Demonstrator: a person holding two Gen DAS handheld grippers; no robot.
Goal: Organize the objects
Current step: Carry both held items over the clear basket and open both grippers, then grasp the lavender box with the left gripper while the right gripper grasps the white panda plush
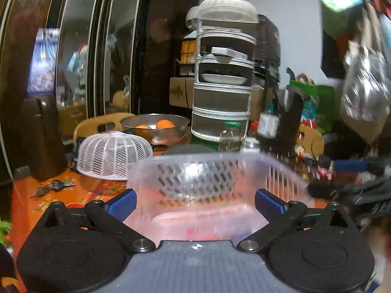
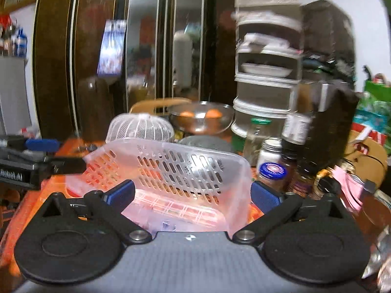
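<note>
- The translucent pink perforated plastic basket (image 1: 215, 183) sits tilted over the orange patterned tabletop (image 1: 48, 195), just in front of both cameras.
- Our left hand-held gripper (image 1: 195, 202) has its blue pads spread wide, the basket's near part between them; contact is unclear.
- Our right hand-held gripper (image 2: 193, 195) is likewise apart around the basket.
- We judge we are positioning the basket; next, settle it level near the small jars (image 2: 271, 168), avoiding the white mesh dome cover (image 1: 113, 155).
</note>
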